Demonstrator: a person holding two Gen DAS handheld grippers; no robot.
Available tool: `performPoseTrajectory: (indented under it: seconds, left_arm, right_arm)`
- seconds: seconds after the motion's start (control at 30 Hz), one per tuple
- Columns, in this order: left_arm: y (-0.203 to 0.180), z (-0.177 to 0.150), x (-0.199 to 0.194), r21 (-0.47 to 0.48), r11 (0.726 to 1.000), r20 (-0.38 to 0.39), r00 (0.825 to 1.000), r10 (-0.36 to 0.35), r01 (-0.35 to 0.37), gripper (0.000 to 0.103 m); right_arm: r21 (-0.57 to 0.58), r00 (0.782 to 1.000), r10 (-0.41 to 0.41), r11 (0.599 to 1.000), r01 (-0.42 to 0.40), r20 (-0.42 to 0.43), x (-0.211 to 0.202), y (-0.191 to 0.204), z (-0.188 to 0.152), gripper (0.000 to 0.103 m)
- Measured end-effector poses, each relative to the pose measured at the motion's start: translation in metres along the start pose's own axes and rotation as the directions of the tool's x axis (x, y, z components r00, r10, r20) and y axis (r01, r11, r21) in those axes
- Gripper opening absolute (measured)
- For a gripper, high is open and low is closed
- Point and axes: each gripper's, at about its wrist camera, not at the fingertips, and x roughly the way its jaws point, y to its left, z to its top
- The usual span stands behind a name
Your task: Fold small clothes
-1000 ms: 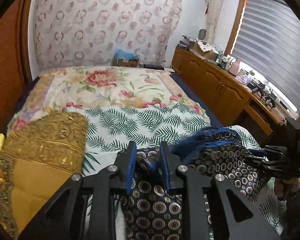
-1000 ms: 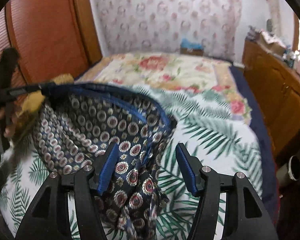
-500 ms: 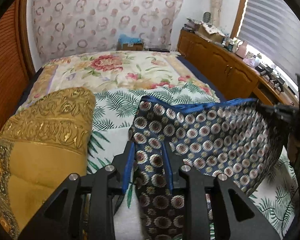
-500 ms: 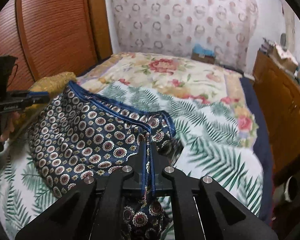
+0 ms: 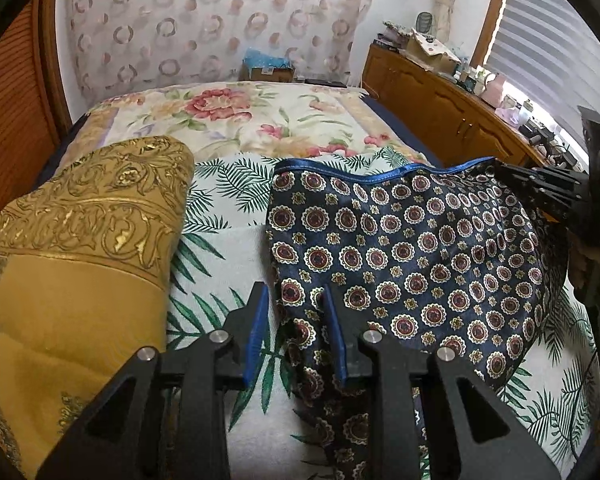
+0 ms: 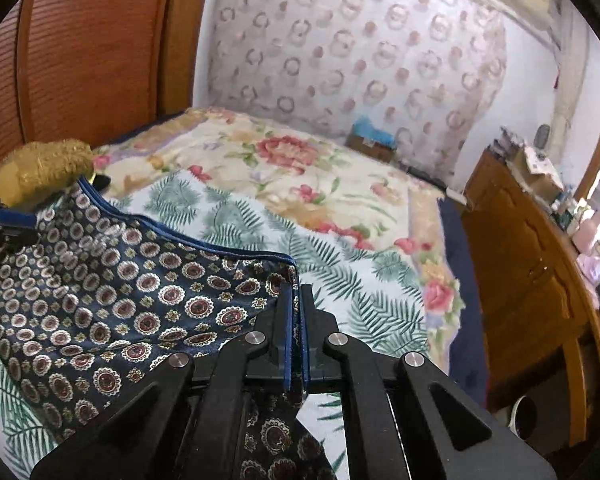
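The left tool (image 5: 294, 300) stands with its blue-padded fingers narrowly apart; the navy medallion-print garment (image 5: 412, 256) lies against the right-hand finger, but whether it is pinched cannot be told. The right tool (image 6: 296, 304) is closed on the garment's blue-piped corner, with cloth running between its pads. The garment is held spread between both tools above the palm-leaf sheet (image 5: 224, 208) near the bed's front edge. A gold brocade cushion (image 5: 84, 240) lies toward the bed's left edge. A wooden cabinet (image 6: 528, 272) runs along the bed's right side. No legible writing shows.
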Motion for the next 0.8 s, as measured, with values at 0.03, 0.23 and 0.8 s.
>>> performPoseTrajectory:
  seconds: [0.03, 0.23, 0.8]
  left_arm:
    - [0.0, -0.001, 0.001, 0.0, 1.0, -0.004, 1.0, 0.0, 0.0, 0.026]
    - [0.001, -0.001, 0.008, -0.002, 1.0, -0.024, 1.0, -0.004, 0.004, 0.026]
    - [0.005, 0.007, 0.015, -0.04, 0.999, -0.036, 0.999, -0.033, 0.032, 0.026]
  right_arm:
    - [0.003, 1.0, 0.009, 1.0, -0.009, -0.014, 0.005, -0.001, 0.0, 0.0]
    - [0.076, 0.999, 0.031, 0.997, -0.029, -0.03, -0.001, -0.013, -0.009, 0.012]
    - [0.217, 0.993, 0.084, 0.974, -0.065, -0.079, -0.046, -0.012, -0.062, 0.08]
